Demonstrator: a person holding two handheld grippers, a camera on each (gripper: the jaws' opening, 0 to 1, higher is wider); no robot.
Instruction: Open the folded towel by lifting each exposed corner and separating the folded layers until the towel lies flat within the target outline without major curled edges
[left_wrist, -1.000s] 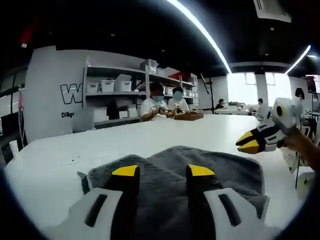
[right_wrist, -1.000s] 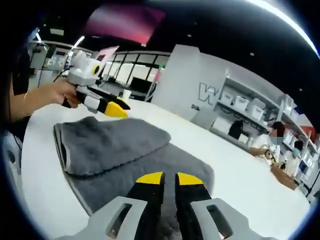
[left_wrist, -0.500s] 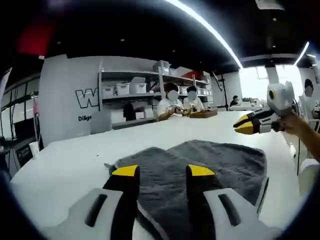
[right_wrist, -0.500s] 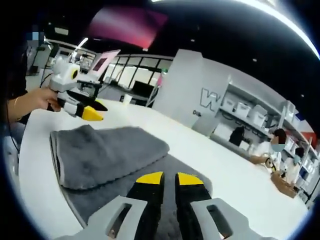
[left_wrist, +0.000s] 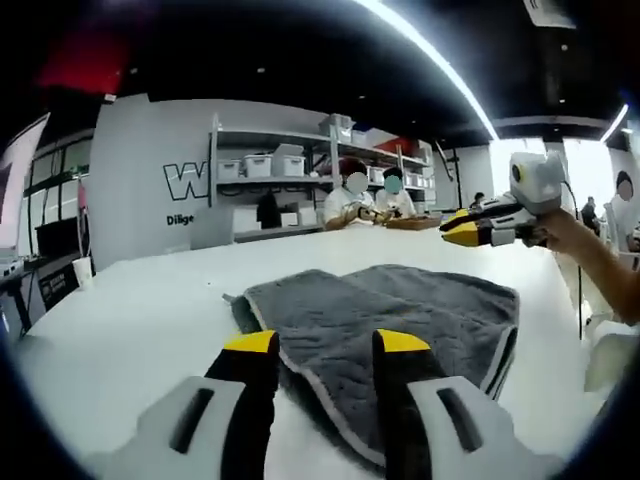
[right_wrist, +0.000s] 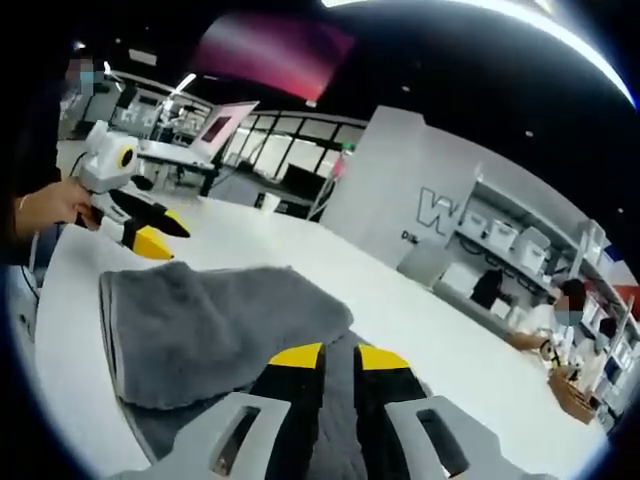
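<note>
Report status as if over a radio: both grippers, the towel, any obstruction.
Left gripper open, holding nothing, above the towel's near edge. Right gripper nearly closed, empty, over the grey towel. Towel folded double on the white table. No obstruction on it.

The grey towel (left_wrist: 400, 315) (right_wrist: 215, 325) with a pale stitched hem lies folded on the white table (left_wrist: 130, 320), its upper layer doubled over the flat lower layer, edges slightly rumpled.

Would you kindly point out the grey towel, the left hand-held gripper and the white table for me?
grey towel (left_wrist: 400, 310), left gripper view, on its upper folded layer.
left hand-held gripper (right_wrist: 150, 238), right gripper view, at its yellow jaw tips.
white table (left_wrist: 130, 320), left gripper view, on bare tabletop.
</note>
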